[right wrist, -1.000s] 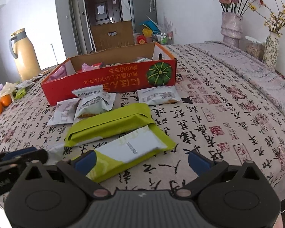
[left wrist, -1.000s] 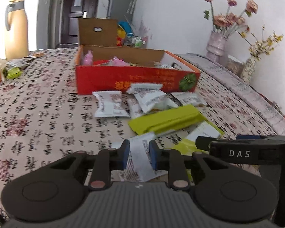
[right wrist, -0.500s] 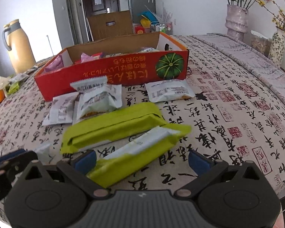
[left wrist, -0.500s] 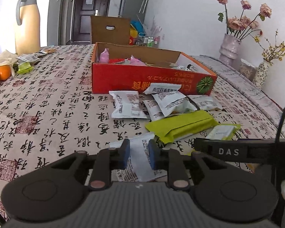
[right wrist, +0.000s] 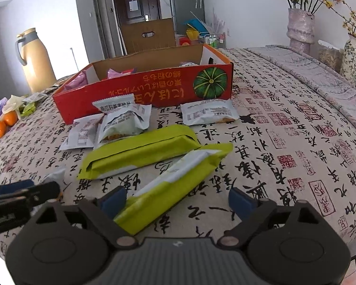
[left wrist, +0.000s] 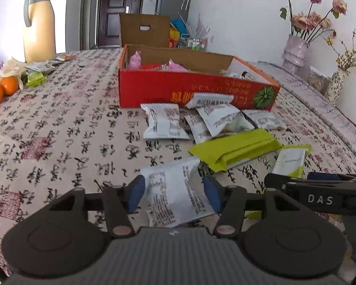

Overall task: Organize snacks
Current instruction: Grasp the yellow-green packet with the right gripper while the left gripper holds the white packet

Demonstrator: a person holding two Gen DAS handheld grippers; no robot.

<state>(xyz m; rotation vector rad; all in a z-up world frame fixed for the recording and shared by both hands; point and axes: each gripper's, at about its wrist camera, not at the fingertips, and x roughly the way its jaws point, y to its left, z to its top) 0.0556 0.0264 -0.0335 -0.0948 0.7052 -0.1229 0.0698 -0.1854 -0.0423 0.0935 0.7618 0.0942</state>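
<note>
White snack packet (left wrist: 175, 194) lies on the desk (left wrist: 59, 137) between the left gripper (left wrist: 173, 193) fingers, which are opening, pads clear of it. Green packet (right wrist: 168, 185) lies between the right gripper (right wrist: 176, 197) fingers, closing, untouched on one side.

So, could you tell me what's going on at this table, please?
A person is sorting snacks with two hand-held tongs. The left tongs are opening around a white packet, whose pads no longer press on it. The right tongs are wide but closing, with a green packet between them, lying against the left pad. More packets lie in front of the red box, which already holds some snacks.
</note>
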